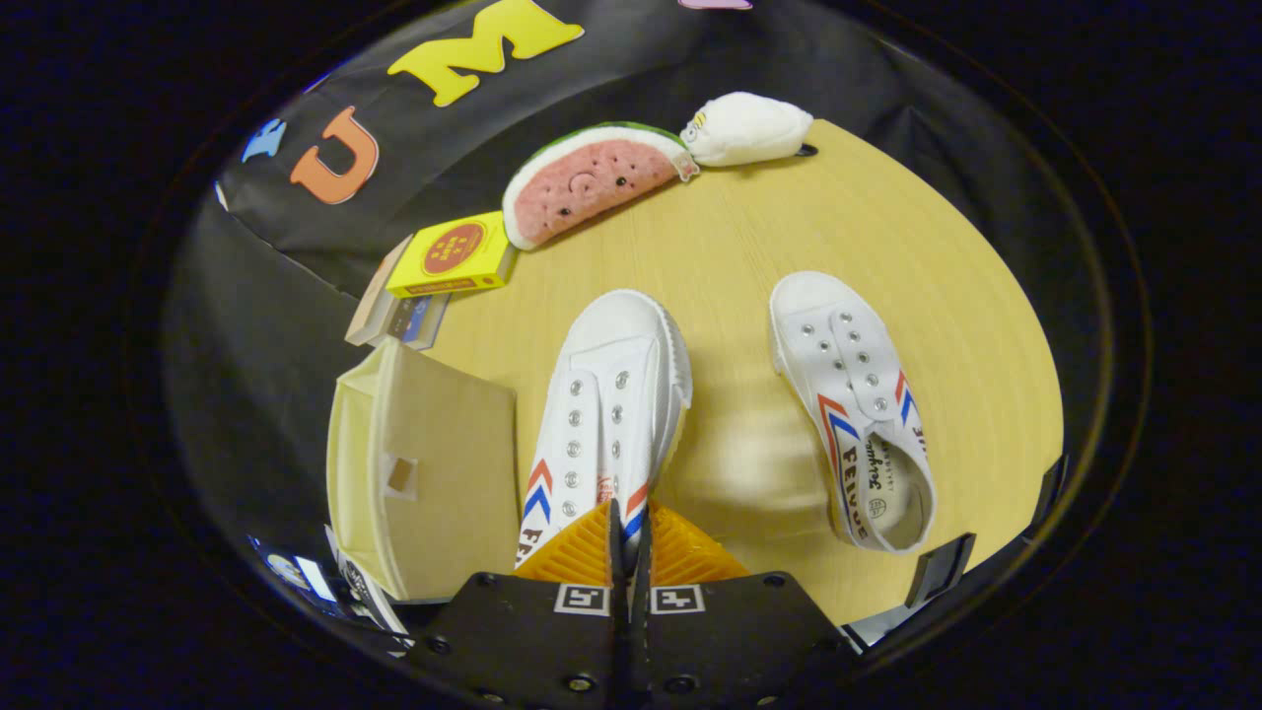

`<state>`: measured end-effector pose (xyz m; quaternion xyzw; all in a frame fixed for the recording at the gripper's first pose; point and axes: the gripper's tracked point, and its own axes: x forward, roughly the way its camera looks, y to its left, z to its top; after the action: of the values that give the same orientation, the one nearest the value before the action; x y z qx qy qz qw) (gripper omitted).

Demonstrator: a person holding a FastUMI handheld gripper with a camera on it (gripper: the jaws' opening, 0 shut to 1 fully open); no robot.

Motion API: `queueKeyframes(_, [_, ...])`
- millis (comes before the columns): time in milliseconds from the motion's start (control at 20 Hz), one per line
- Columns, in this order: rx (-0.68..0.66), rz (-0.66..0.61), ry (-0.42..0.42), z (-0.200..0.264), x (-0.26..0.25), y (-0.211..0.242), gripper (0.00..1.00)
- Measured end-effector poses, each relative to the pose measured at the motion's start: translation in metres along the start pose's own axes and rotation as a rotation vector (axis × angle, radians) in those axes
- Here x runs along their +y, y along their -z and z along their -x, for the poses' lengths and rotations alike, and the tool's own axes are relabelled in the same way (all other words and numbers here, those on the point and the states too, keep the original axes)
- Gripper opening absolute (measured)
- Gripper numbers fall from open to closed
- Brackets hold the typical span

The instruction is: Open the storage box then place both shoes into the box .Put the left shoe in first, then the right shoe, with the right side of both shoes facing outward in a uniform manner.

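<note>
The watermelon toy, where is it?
The watermelon toy lies at the table's far edge, well beyond the gripper. A white plush toy touches one end of it, and a yellow box sits by the other end.

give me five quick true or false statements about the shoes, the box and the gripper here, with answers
1. The gripper is closed on one white shoe. True.
2. Both shoes lie inside the storage box. False: both are on the wooden table.
3. The other shoe lies apart from the fingers. True.
4. The watermelon plush sits between the shoes. False: it lies beyond them.
5. The yellow carton rests on the gripped shoe. False: it is beyond the box.
</note>
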<state>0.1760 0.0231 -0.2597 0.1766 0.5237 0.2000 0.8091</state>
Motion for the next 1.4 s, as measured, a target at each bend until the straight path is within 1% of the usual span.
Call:
queueKeyframes(200, [-0.085,0.017,-0.039,0.050,0.063,-0.019,0.00])
queueKeyframes(350, [-0.138,0.025,-0.078,0.070,0.123,-0.028,0.00])
queueKeyframes(500, [-0.158,0.058,-0.092,0.068,0.179,-0.024,0.00])
queueKeyframes(750, [-0.124,0.113,-0.100,0.036,0.253,0.003,0.00])
queueKeyframes(900, [-0.099,0.140,-0.090,0.011,0.280,0.023,0.00])
queueKeyframes(1000, [-0.079,0.150,-0.077,-0.005,0.290,0.035,0.00])
queueKeyframes(1150, [-0.051,0.188,-0.025,-0.028,0.292,0.052,0.00])
queueKeyframes(1400, [-0.002,0.179,0.028,-0.059,0.287,0.072,0.00])
